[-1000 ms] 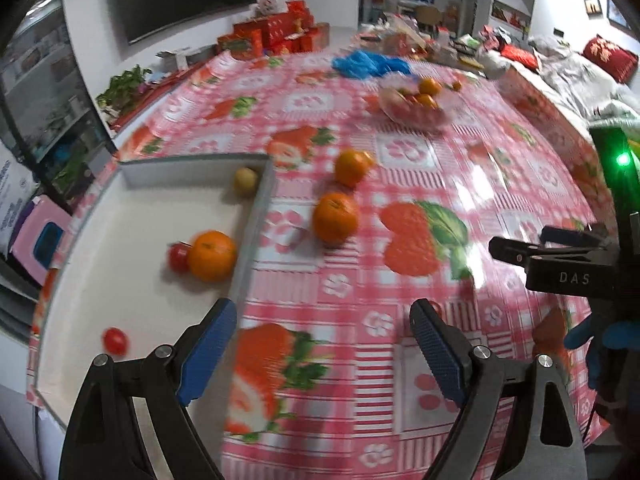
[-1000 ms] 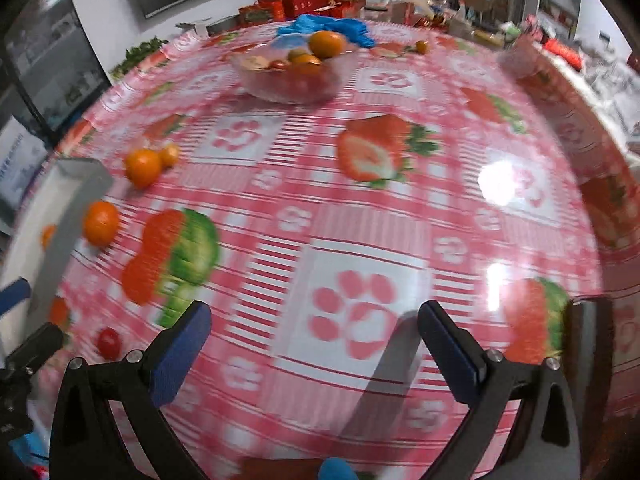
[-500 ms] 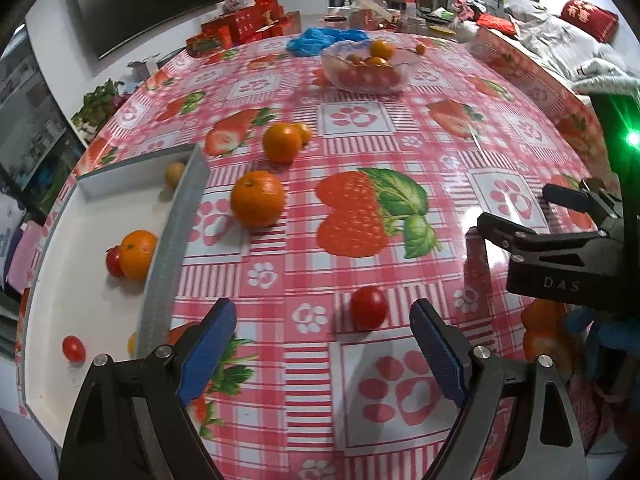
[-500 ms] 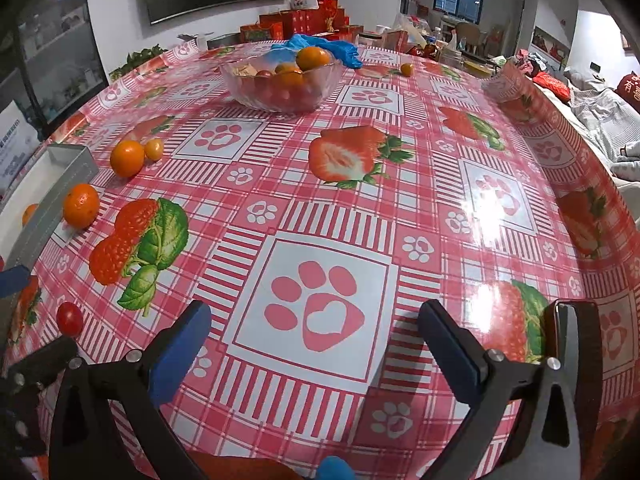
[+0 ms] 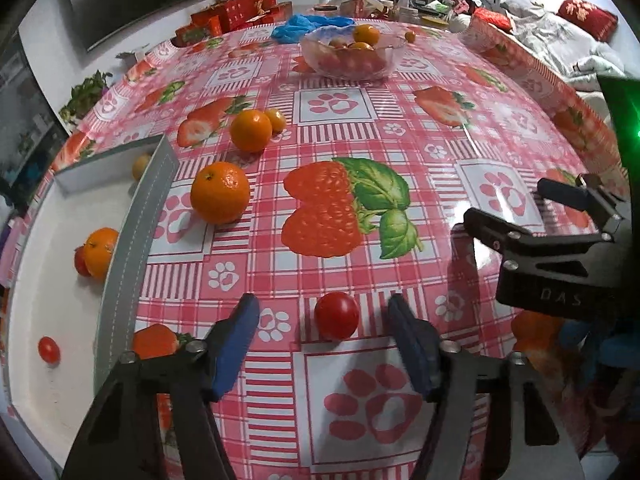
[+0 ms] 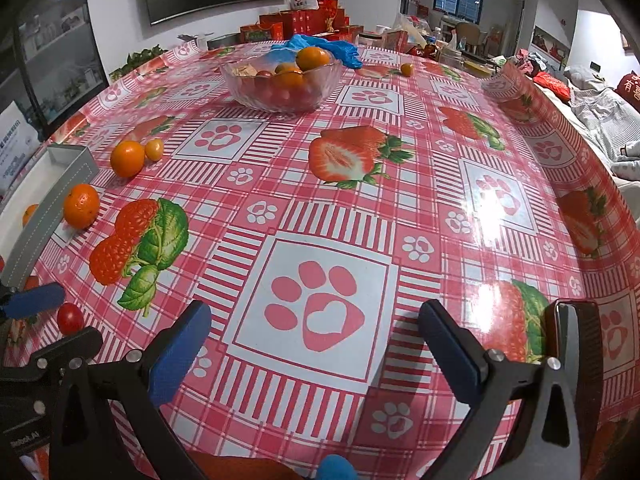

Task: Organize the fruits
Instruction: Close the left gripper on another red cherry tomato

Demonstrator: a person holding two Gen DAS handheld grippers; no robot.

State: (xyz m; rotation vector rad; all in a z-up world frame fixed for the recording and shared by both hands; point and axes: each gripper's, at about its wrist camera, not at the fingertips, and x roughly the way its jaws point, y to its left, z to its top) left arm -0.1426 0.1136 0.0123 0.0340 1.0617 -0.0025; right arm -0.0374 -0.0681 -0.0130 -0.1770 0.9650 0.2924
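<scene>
The left hand-held gripper [image 5: 323,322] is closing around a cherry tomato [image 5: 336,315] on the worktop [image 5: 400,128]; its blue pads stand either side, not yet touching. The right hand-held gripper [image 6: 314,334] is spread wide over bare cloth, holding nothing. The white tray [image 5: 132,240] at left holds an orange [image 5: 100,252] and small tomatoes. Two oranges lie near its wall. A glass bowl [image 5: 348,56] of fruit sits far.

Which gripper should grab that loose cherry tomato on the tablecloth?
Left. The left gripper already straddles the cherry tomato, jaws closing around it. The right gripper hangs open over bare tablecloth.
</scene>
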